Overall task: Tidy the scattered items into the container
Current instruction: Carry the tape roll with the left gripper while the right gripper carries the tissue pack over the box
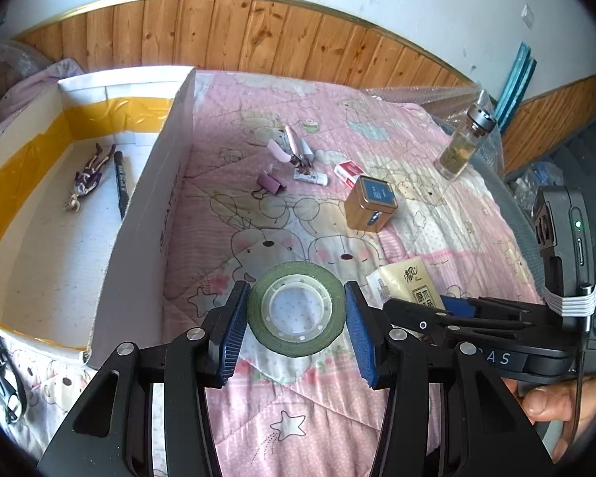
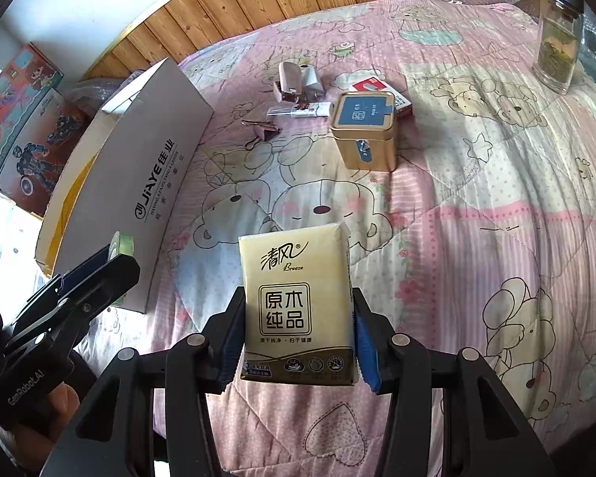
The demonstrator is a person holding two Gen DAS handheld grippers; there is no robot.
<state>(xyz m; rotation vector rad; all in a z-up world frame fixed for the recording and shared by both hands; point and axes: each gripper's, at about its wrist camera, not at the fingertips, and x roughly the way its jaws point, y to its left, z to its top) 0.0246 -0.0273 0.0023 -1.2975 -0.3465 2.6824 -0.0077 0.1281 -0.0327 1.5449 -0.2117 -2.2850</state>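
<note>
Your left tool (image 1: 296,314) is clamped across the light, stiff tape roll (image 1: 296,310) beside the box (image 1: 139,238), your right tool (image 2: 298,330) squeezing the soft tissue pack (image 2: 296,302) at its sides.

Both handheld grippers were matte black, with skeletal cut-out arms, round silver screw heads at the pivots and ribbed blue pads on the fingers (image 1: 234,334). The right gripper (image 1: 449,310) carried white elastic bands, a thin black cable and a small green light. The left gripper (image 2: 111,262) bore white "GenRobot.AI" lettering.
</note>
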